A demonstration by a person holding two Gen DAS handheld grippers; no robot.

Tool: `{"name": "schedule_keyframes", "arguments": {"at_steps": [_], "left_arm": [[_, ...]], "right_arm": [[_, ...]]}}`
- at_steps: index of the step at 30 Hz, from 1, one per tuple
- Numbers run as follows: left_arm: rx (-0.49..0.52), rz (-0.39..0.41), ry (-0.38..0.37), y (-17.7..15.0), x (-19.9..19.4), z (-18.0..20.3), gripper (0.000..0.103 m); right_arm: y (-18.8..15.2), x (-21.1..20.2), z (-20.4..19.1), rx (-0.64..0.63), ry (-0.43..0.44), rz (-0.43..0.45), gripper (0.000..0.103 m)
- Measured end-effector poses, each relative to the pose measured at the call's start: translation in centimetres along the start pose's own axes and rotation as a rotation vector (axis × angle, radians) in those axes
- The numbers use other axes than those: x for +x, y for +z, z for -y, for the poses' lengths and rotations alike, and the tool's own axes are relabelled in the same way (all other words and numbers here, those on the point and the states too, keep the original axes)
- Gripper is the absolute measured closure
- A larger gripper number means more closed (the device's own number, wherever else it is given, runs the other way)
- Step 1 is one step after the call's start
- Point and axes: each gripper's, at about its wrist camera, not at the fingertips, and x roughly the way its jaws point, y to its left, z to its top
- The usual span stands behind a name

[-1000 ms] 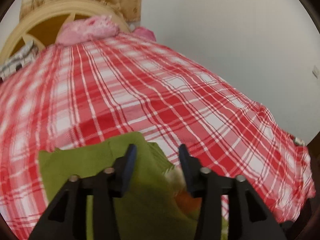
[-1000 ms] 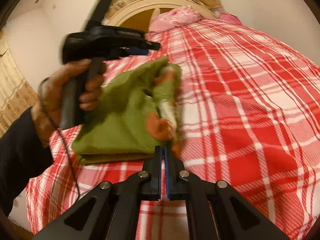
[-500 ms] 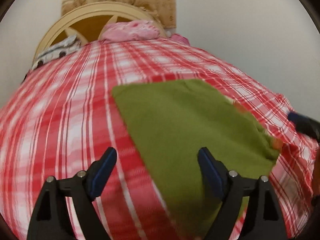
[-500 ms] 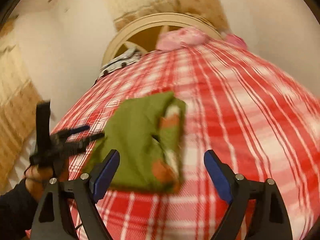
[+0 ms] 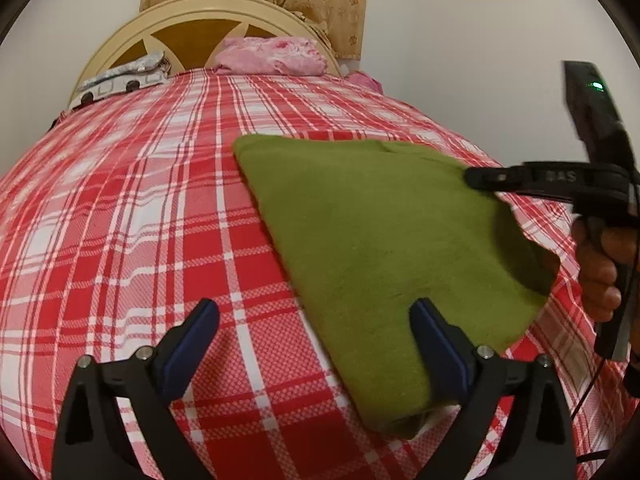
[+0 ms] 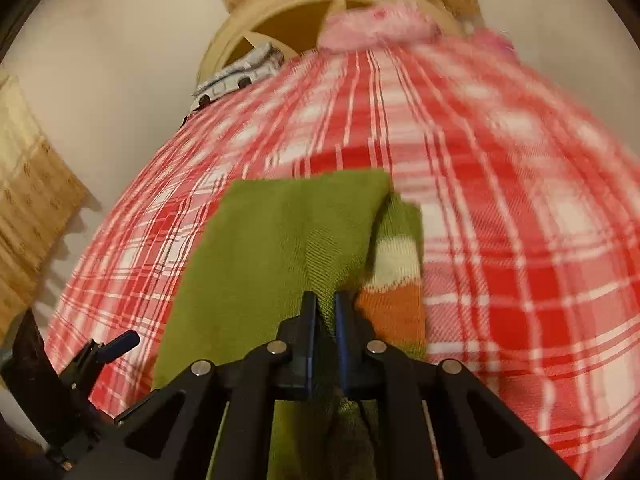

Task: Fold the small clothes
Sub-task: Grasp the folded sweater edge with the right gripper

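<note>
Bed with red-and-white plaid cover
A folded green garment lies mid-bed; a pink pillow and a grey patterned cloth lie at the headboard end.

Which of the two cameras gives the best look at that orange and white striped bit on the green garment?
The right wrist view: the orange and white stripes lie bare just beside the right gripper, which is shut on the green garment. The left wrist view shows only plain green cloth; no stripes show there.
</note>
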Motion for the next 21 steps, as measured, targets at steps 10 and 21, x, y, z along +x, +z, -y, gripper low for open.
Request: {"name": "schedule_keyframes", "arguments": {"at_steps": [10,21], "left_arm": [[0.015,-0.035,0.001,-0.3,0.7,0.4,0.0],[-0.013,-0.064,-0.013,-0.4,1.5,0.0,0.0]], "right_arm": [[-1.6,2.2,1.6,0.04,-0.116,-0.038,0.096],[0.3,-2.3,-2.2,-0.085,-0.039,0.102,0.038]]}}
